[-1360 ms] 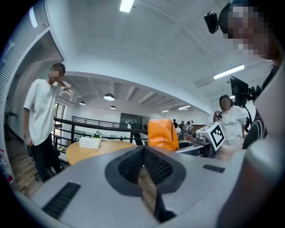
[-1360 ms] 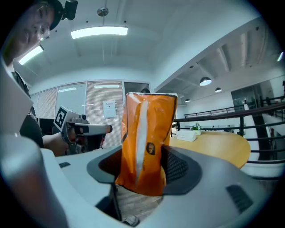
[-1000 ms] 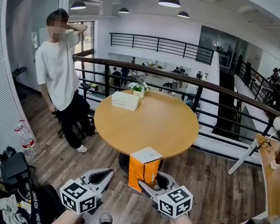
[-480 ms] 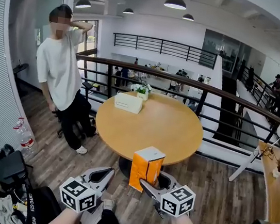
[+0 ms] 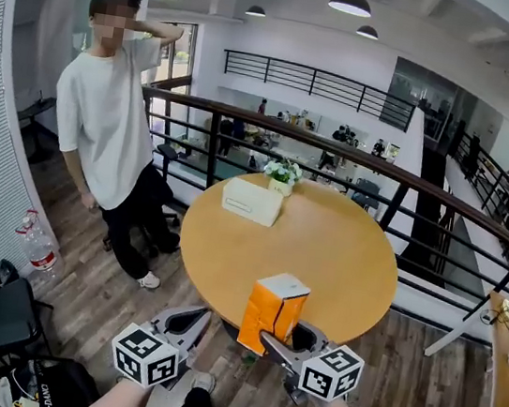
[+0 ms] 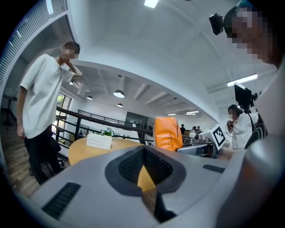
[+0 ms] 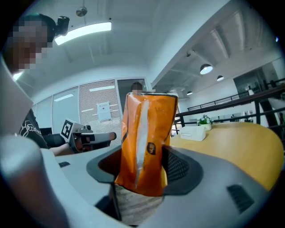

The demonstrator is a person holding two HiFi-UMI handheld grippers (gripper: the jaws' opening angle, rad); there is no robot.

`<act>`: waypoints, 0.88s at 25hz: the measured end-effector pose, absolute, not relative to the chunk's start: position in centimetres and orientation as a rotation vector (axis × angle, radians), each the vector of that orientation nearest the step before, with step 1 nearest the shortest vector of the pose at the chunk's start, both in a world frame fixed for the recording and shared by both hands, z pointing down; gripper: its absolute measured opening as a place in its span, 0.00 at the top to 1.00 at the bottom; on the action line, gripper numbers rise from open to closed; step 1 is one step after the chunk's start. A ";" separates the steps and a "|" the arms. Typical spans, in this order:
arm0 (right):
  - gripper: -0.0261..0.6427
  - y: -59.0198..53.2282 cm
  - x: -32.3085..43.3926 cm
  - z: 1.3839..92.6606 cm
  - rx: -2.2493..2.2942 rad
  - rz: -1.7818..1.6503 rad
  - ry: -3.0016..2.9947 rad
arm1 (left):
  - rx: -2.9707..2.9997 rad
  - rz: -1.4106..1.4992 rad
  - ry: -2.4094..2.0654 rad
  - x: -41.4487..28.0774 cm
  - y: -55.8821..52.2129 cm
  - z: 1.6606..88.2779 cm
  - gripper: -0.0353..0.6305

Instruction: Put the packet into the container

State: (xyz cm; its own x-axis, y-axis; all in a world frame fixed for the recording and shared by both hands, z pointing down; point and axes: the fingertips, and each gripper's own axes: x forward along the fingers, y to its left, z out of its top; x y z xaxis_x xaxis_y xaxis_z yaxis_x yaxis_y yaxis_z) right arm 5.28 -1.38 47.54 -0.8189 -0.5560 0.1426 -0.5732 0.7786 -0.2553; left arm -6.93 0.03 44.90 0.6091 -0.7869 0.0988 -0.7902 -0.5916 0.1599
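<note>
An orange packet (image 5: 273, 313) with a white top stands upright in my right gripper (image 5: 287, 337), which is shut on its lower end. In the right gripper view the packet (image 7: 147, 138) rises out of the right gripper (image 7: 141, 176) and fills the middle. The packet hangs at the near edge of the round wooden table (image 5: 322, 255). A white box-like container (image 5: 252, 200) sits at the table's far left side, well beyond the packet. My left gripper (image 5: 187, 322) is held low to the left of the packet, shut and empty (image 6: 144, 171).
A small plant (image 5: 284, 170) stands behind the container. A person in a white shirt (image 5: 105, 128) stands left of the table. A black railing (image 5: 443, 212) runs behind it. A water bottle (image 5: 33, 245) and a black chair (image 5: 7, 308) are on the floor at left.
The table has come closer in the head view. The packet in my right gripper now sits over the table's near edge. Both grippers keep their hold and pose.
</note>
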 end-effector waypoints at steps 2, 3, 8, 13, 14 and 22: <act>0.56 -4.0 4.3 47.9 0.927 0.508 -2.901 | 2.630 0.045 -1.297 -8.0 -2.9 45.1 0.94; 0.56 -5.2 3.9 48.1 0.934 0.528 -2.891 | 2.624 0.054 -1.284 -8.4 -4.2 45.1 0.94; 0.56 -11.4 1.8 48.4 0.984 0.590 -2.849 | 2.603 0.104 -1.225 -10.4 -10.9 45.5 0.94; 0.56 -17.3 0.1 48.0 1.033 0.560 -2.817 | 2.608 0.106 -1.187 -11.9 -17.0 45.3 0.94; 0.56 -18.2 -0.1 47.8 1.048 0.551 -2.814 | 2.612 0.103 -1.177 -12.1 -18.0 45.1 0.94; 0.56 -22.5 -0.4 47.5 1.112 0.508 -2.775 | 2.635 0.112 -1.122 -12.6 -22.7 45.0 0.94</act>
State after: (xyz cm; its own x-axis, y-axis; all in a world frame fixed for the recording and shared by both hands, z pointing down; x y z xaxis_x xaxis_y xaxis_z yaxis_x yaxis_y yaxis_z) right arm -0.43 -22.53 47.48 -0.7259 -0.6510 0.2219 -0.6874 0.6759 -0.2658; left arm -12.59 -22.73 44.99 0.6962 -0.6958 0.1767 -0.7169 -0.6615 0.2201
